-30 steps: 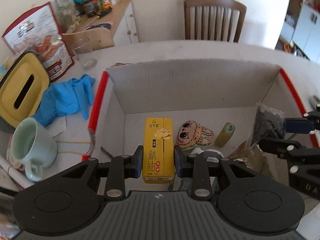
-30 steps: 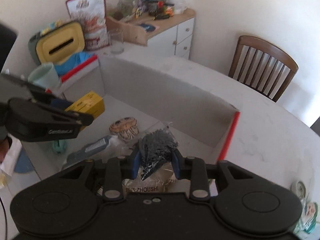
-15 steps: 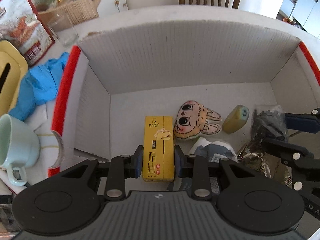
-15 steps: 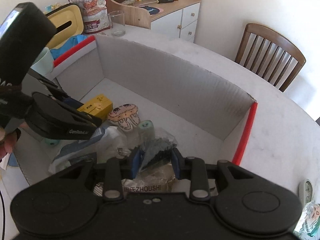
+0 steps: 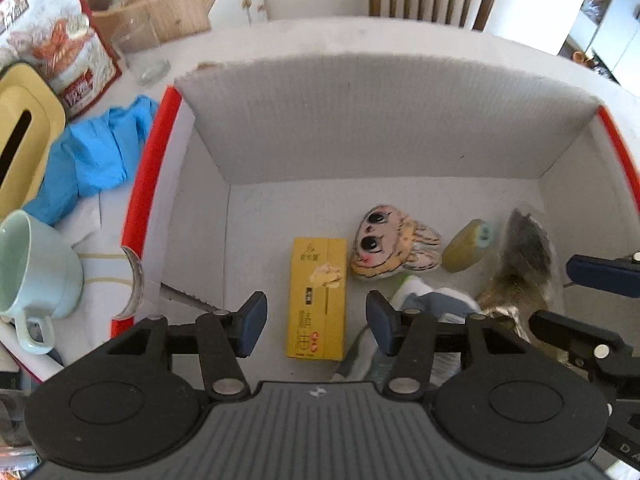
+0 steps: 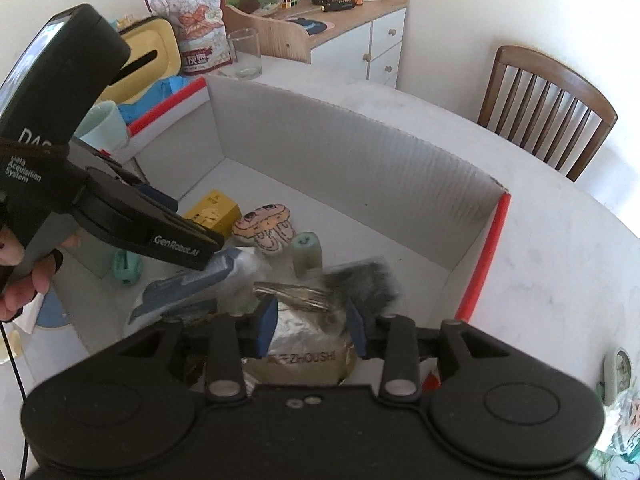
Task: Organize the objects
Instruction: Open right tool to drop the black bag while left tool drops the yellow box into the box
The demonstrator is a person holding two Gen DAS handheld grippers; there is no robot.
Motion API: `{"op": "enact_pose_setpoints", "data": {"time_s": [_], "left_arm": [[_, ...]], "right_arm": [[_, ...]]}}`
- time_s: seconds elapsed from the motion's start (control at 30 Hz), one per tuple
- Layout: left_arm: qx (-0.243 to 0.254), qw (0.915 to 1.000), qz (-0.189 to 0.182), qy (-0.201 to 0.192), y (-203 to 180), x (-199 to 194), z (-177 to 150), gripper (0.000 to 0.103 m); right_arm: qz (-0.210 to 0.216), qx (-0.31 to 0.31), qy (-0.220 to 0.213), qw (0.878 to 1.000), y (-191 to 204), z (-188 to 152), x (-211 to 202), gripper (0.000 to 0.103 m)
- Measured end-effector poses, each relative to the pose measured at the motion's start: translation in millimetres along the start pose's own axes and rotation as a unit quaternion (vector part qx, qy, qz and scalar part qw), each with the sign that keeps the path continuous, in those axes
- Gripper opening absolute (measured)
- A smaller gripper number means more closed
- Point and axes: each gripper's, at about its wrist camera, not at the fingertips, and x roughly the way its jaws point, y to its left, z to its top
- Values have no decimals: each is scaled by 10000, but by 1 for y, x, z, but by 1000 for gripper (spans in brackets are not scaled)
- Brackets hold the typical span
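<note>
A white cardboard box with red rims holds a yellow carton, a rabbit-face plush, a green roll and a clear bag of dark bits. My left gripper is open above the yellow carton, which lies flat on the box floor. My right gripper is open; the blurred dark bag sits just ahead of its fingers, on a silver pouch. The yellow carton and plush also show in the right wrist view.
Left of the box lie blue gloves, a mint mug, a yellow tissue box, a snack bag and a glass. A wooden chair and a cabinet stand beyond the table.
Both grippers lowered into the box and opened. The left let go of the yellow carton, now on the box floor. The right released the dark bag, which is dropping.
</note>
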Motion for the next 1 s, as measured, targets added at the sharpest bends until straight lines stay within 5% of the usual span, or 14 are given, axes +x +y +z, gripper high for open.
{"op": "enact_pose_setpoints", "data": {"time_s": [0.2,0.33,0.57,1.0], "left_arm": [[-30,9995,-43,-318,-7,-27,-4,56],[-33,9985,-66,-550,-7,-43,-7,56],[-106,9955,-165,-923,-11,-77,-23,56],[152,9859,-173,-1659,-44,-137,-57,74]], "right_arm": [[66,39,-212,9997,2,-4,-20,40],[68,50,-357,9993,3,-7,-36,59],[107,53,-647,9978,5,-15,-68,62],[255,240,-1074,9936,1,-40,-128,78]]}}
